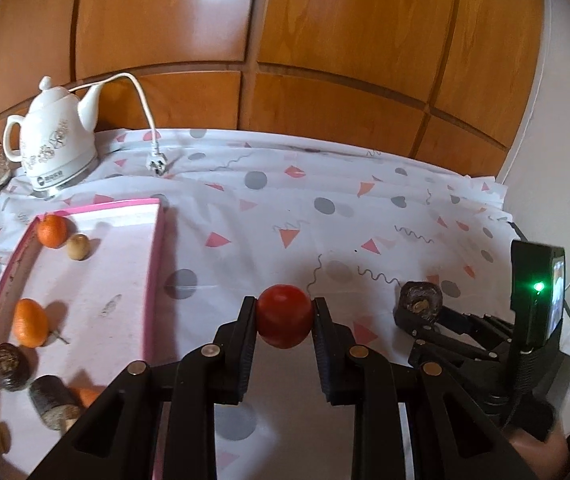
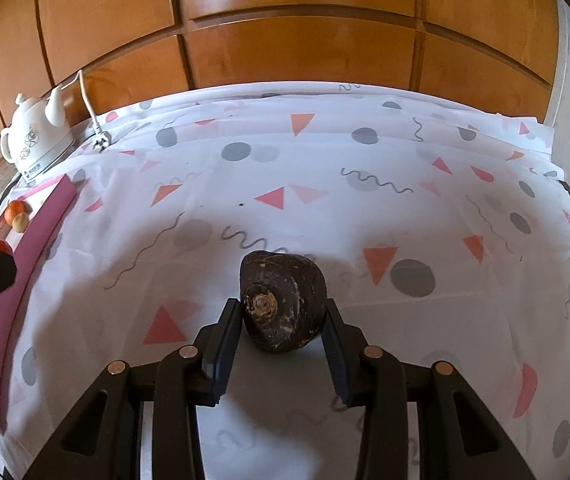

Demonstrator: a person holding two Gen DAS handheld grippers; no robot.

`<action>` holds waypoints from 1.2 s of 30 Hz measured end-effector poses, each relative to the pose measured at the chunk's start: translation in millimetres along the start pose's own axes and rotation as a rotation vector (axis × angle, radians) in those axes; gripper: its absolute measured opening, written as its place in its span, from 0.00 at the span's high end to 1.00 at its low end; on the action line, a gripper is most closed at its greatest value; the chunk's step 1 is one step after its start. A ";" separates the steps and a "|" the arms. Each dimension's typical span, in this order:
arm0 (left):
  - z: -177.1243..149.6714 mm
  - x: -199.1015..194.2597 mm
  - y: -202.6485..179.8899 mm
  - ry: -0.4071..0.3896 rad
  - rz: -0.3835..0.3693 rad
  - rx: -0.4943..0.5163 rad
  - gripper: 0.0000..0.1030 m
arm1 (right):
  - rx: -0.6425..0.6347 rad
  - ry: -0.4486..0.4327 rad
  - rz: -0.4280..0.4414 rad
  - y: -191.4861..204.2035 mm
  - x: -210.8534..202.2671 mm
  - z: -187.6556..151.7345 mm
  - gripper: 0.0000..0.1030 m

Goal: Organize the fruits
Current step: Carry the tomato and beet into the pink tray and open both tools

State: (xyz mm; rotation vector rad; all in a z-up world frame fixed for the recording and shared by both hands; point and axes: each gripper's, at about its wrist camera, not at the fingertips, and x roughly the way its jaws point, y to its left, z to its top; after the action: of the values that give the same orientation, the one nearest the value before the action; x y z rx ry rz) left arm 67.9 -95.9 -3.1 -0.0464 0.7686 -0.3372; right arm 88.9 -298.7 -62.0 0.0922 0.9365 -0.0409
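Over the patterned worktop [image 1: 325, 208], the left tool [image 1: 285, 316] is squeezing a red fruit [image 1: 284, 315] tight between its pads, just right of the pink tray [image 1: 153, 280] holding oranges and brown bits. The right tool [image 2: 283, 320] is sitting around a dark brown water chestnut [image 2: 283, 306]; pads look touching it, so it's gripping.
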 end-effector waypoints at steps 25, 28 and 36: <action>-20.7 -65.3 153.6 -0.055 0.196 -0.248 0.74 | -0.247 0.010 0.374 156.8 -32.4 20.6 0.62; -24.1 -64.7 166.4 -0.048 0.212 -0.269 0.74 | -0.282 0.018 0.413 181.0 -31.2 24.3 0.62; -29.3 -58.5 166.0 -0.035 0.237 -0.277 0.73 | -0.368 0.048 0.443 229.0 -15.9 28.5 0.61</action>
State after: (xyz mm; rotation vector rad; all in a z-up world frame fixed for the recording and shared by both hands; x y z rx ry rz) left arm 55.5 81.8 -11.9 -0.2196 0.7724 -0.0031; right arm 119.5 -73.6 -18.4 -0.0425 0.9404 0.5437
